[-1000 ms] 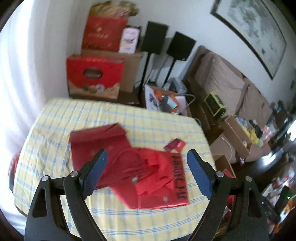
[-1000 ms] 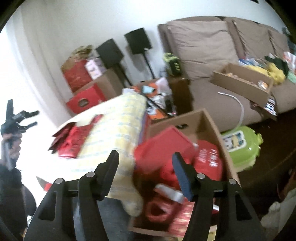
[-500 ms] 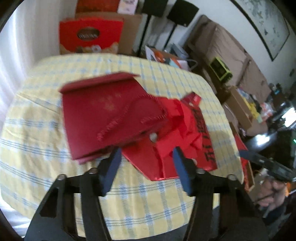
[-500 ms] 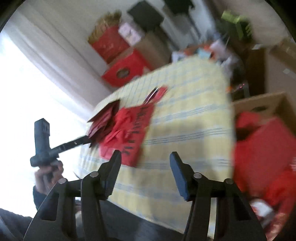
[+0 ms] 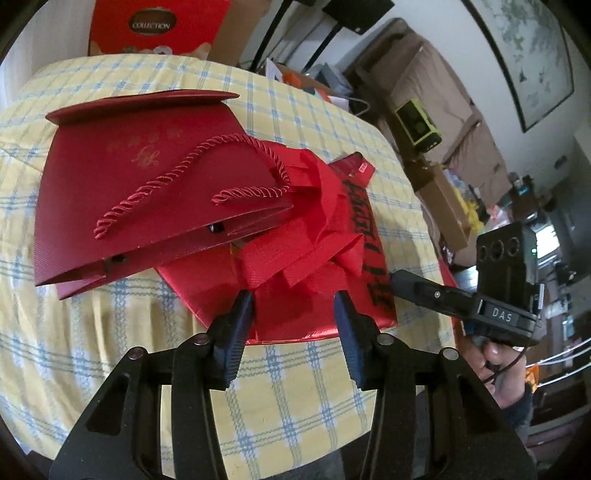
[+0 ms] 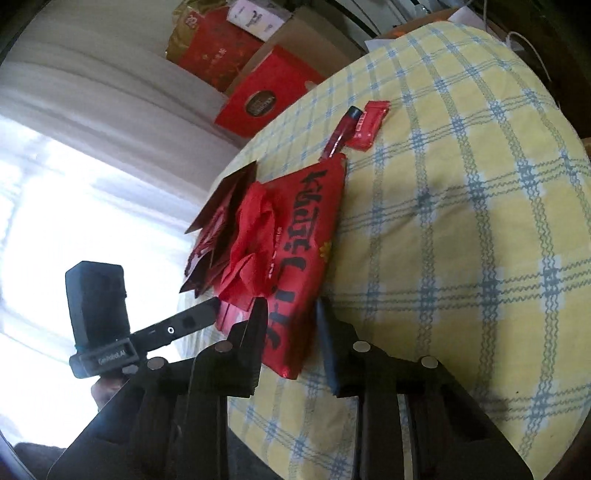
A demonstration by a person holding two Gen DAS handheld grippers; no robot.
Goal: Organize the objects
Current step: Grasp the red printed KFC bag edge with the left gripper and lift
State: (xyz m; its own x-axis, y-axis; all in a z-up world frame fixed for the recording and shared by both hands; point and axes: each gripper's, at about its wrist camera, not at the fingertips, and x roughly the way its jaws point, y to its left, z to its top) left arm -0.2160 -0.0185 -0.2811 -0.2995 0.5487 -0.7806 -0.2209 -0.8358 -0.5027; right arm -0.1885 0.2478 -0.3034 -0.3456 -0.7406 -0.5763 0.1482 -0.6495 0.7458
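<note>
Red glossy flat bag w/ black lettering (image 5: 325, 295) lies on yellow-checked tablecloth (image 5: 295, 398); left gripper (image 5: 293, 325) & right gripper (image 6: 290, 328) both spread, straddling its edges, nothing grasped.

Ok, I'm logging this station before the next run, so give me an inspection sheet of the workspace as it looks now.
Surface: table with yellow checked cloth.
Job's things: dark red paper bag with rope handles lies flat, overlapping a bright red bag printed with black characters; small red packet and red tube beyond them.
Clutter: nothing seen elsewhere on the cloth.
Grippers: left gripper open at the bright red bag's near edge; right gripper open, jaws astride that bag's corner.
Cables: white cable past the table.
Surroundings: red gift boxes, sofa, cardboard boxes, framed picture.
</note>
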